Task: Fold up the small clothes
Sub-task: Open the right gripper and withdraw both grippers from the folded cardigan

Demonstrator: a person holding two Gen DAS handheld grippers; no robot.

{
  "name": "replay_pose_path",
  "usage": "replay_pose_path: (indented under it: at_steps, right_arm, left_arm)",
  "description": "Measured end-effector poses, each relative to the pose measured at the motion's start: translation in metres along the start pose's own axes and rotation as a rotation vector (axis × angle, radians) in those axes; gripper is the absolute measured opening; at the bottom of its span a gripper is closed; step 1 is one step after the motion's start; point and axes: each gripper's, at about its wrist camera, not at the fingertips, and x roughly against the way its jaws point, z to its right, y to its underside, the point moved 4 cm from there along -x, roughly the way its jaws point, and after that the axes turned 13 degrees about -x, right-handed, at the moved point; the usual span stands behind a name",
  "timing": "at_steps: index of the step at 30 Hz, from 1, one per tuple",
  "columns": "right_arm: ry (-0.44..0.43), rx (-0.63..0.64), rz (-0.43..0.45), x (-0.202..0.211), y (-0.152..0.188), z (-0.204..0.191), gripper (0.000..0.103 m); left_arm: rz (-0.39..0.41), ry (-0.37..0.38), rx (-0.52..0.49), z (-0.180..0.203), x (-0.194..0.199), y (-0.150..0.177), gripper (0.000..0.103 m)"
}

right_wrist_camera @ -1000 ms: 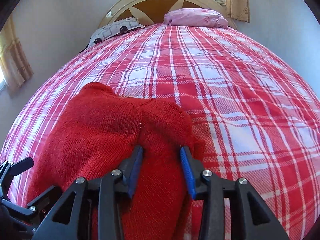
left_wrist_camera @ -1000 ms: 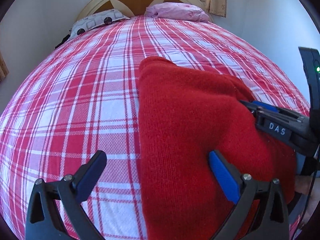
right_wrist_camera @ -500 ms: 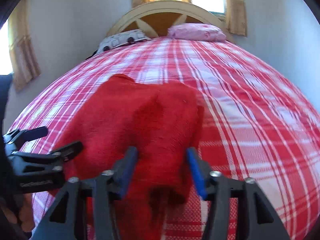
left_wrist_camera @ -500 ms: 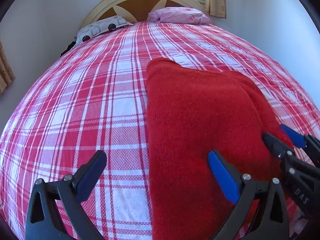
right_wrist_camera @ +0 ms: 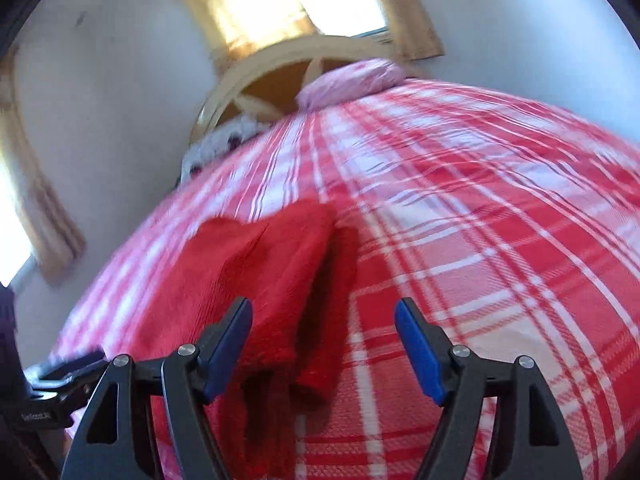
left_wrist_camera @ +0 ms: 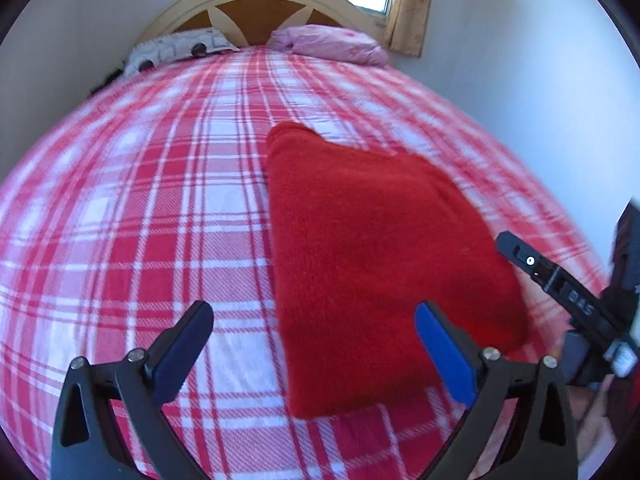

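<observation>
The right gripper (right_wrist_camera: pixel 323 346) is standing released, its jaws having just been opening, nothing pinched between them; the left gripper (left_wrist_camera: pixel 314 350) is hanging spread and empty too. One folded red knitted garment (left_wrist_camera: pixel 372 264) is lying mid-frame on the red-and-white checked bed (left_wrist_camera: pixel 140 208), apparently let go to settle flat.

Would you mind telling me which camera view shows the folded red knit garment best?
The left wrist view: the red knit garment lies whole and fairly sharp on the plaid bedspread. The right wrist view shows it blurred, seen from its right edge and partly behind a gripper finger.
</observation>
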Motion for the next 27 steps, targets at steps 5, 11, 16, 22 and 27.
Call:
replay_pose_path:
  at_steps: [5, 11, 16, 22, 27]
  right_arm:
    - [-0.02, -0.237, -0.037, 0.002, -0.002, 0.04, 0.074]
    - [-0.018, -0.217, -0.04, 0.003, 0.0, 0.035, 0.074]
    - [-0.017, -0.212, -0.051, 0.002, 0.002, 0.036, 0.074]
    - [-0.006, -0.196, -0.067, -0.001, 0.002, 0.033, 0.074]
    - [-0.064, -0.174, -0.107, -0.012, -0.007, 0.009, 0.074]
  left_arm:
    - [-0.041, 0.036, 0.008, 0.001, -0.007, -0.001, 0.095]
    - [-0.041, 0.046, 0.051, -0.004, -0.016, -0.01, 0.095]
    - [-0.038, 0.007, 0.026, -0.005, -0.02, -0.016, 0.095]
    - [-0.013, 0.019, 0.035, -0.014, -0.027, -0.032, 0.095]
    - [-0.077, 0.05, 0.06, -0.021, -0.06, -0.045, 0.095]
